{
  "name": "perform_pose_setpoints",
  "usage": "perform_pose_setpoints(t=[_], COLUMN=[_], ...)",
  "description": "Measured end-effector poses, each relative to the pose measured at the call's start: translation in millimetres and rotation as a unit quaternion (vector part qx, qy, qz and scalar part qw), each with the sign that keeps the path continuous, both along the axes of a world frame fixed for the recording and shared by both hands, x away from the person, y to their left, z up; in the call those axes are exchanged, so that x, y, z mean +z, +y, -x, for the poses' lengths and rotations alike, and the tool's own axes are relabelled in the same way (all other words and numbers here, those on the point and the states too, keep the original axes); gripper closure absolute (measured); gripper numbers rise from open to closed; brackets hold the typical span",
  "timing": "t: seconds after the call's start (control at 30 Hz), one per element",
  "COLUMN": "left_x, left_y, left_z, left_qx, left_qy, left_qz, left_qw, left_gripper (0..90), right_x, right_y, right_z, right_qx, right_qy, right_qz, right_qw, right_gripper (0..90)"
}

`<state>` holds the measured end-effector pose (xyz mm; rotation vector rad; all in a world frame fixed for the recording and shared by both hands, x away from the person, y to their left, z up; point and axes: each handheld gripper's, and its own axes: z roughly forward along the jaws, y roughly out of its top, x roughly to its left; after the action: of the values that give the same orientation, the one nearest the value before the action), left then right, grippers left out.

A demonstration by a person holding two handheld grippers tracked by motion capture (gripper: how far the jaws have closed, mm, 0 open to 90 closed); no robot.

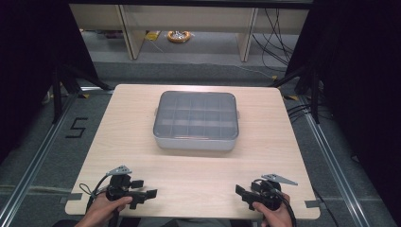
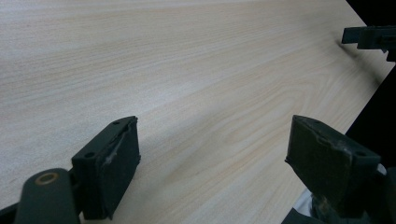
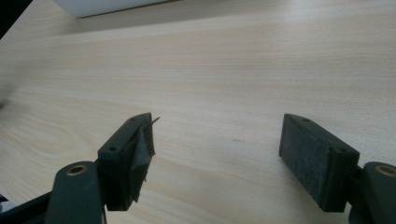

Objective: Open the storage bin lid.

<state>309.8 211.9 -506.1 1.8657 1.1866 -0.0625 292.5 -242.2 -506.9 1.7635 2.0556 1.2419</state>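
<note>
Wooden table [image 1: 142, 142], lidded box [image 1: 196, 120] well beyond both claws, left claw [image 1: 144, 194] and right claw [image 1: 243, 193] released, seemingly empty.

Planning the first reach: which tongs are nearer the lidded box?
Neither clearly: left tongs sit near-left of the lidded box, right tongs near-right, both open.

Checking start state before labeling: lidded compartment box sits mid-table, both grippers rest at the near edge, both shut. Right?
One thing is off: both grippers are open, not shut. The left gripper and right gripper each show their jaws spread wide over bare table in their own gripper views. The lidded box does sit mid-table.
</note>
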Motion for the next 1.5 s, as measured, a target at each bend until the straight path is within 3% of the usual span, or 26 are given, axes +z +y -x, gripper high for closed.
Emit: perform_pose_setpoints(t=[0.03,0.07,0.1,0.13,0.33,0.37,0.4,0.53,0.67,0.7,0.73,0.9,0.97,1.0,1.03,1.07,1.1,1.13,1.2,1.23,1.3,1.33,1.37,1.43,1.47,1.5], left_x=[0.0,-0.2,-0.2,0.0,-0.1,-0.1,0.1,0.3,0.7,0.9,1.1,1.8,1.6,1.2,1.2,0.8,0.9,0.8,0.8,0.8,0.9,1.0,1.2,1.5,1.7,1.9], left_y=[0.0,0.4,0.4,0.9,0.4,0.4,0.4,1.3,1.7,1.5,1.4,1.6,2.6,2.5,2.5,2.5,2.5,2.6,2.5,2.3,2.7,2.9,3.0,4.5,4.9,4.9], left_z=[0.0,-0.3,-0.3,-0.4,-0.4,-0.4,-0.5,-1.4,-2.0,-2.2,-2.9,-4.1,-5.2,-5.5,-5.5,-5.9,-6.1,-6.4,-7.0,-7.2,-8.2,-8.9,-9.6,-11.6,-12.4,-13.1], left_qx=[0.0,0.002,0.002,0.003,-0.001,-0.001,0.002,0.007,0.007,0.008,0.009,0.014,0.014,0.016,0.016,0.016,0.017,0.017,0.019,0.019,0.019,0.02,0.023,0.022,0.025,0.03], left_qy=[0.0,0.001,0.001,0.0,0.002,0.002,0.001,-0.002,-0.003,-0.003,-0.004,-0.007,-0.006,-0.005,-0.005,-0.004,-0.003,-0.004,-0.004,-0.004,-0.005,-0.004,-0.004,-0.005,-0.006,-0.007], left_qz=[0.0,-0.002,-0.002,-0.003,-0.003,-0.003,-0.002,-0.001,-0.001,0.0,0.007,0.01,0.009,0.007,0.007,0.008,0.006,0.007,0.008,0.008,0.008,0.008,0.008,0.006,0.007,0.01], left_qw=[1.0,1.0,1.0,1.0,1.0,1.0,1.0,1.0,1.0,1.0,0.9999,0.9998,0.9999,0.9998,0.9998,0.9998,0.9998,0.9998,0.9998,0.9998,0.9998,0.9998,0.9997,0.9997,0.9997,0.9995], left_gripper=[16.5,16.5,16.5,16.5,17.2,17.2,17.2,17.2,17.2,17.2,17.2,17.0,17.0,17.0,16.9,16.9,16.9,16.9,16.9,16.9,16.9,16.9,16.9,16.9,16.9,16.9], right_x=[0.0,2.7,2.7,0.8,-1.0,-1.0,1.4,2.5,3.2,4.3,1.8,6.6,4.1,5.5,5.5,2.8,4.0,4.0,3.8,2.5,3.3,4.9,3.2,4.1,7.2,7.2], right_y=[0.0,1.2,1.2,-2.4,-2.0,-2.0,-0.2,-1.3,-3.2,-1.0,-3.9,-4.7,-7.4,-6.3,-6.3,-8.9,-6.0,-6.0,-6.5,-9.2,-8.6,-8.2,-11.9,-13.6,-11.4,-11.4], right_z=[0.0,1.7,1.7,-0.1,-1.6,-1.6,-0.1,-0.7,-2.6,-1.7,-5.0,-4.2,-7.7,-6.8,-6.8,-9.5,-8.3,-8.3,-9.3,-11.7,-12.3,-12.1,-15.0,-18.5,-18.0,-18.0], right_qx=[0.0,-0.013,-0.013,0.002,-0.004,-0.004,-0.016,-0.021,-0.011,-0.016,-0.005,-0.019,-0.018,-0.023,-0.023,-0.014,-0.028,-0.028,-0.029,-0.019,-0.027,-0.033,-0.022,-0.029,-0.04,-0.04], right_qy=[0.0,0.023,0.023,0.008,0.003,0.003,0.016,0.016,-0.014,-0.001,-0.022,-0.011,-0.025,-0.006,-0.006,-0.022,0.001,0.001,-0.006,-0.023,-0.021,-0.013,-0.026,-0.027,-0.01,-0.01], right_qz=[0.0,-0.015,-0.015,-0.017,-0.013,-0.013,-0.03,-0.033,-0.03,-0.046,-0.036,-0.05,-0.054,-0.066,-0.066,-0.047,-0.055,-0.055,-0.057,-0.048,-0.046,-0.058,-0.045,-0.044,-0.063,-0.063], right_qw=[1.0,0.9995,0.9995,0.9998,0.9999,0.9999,0.9993,0.9991,0.9994,0.9988,0.9991,0.9985,0.998,0.9975,0.9975,0.9985,0.9981,0.9981,0.9979,0.9984,0.9983,0.9977,0.9984,0.9982,0.9971,0.9971], right_gripper=[27.3,27.3,27.3,27.3,27.2,27.2,27.2,27.2,26.4,25.1,24.2,23.8,24.0,24.5,24.5,25.1,25.3,25.3,25.5,25.6,25.8,26.0,26.0,26.1,26.2,26.2])
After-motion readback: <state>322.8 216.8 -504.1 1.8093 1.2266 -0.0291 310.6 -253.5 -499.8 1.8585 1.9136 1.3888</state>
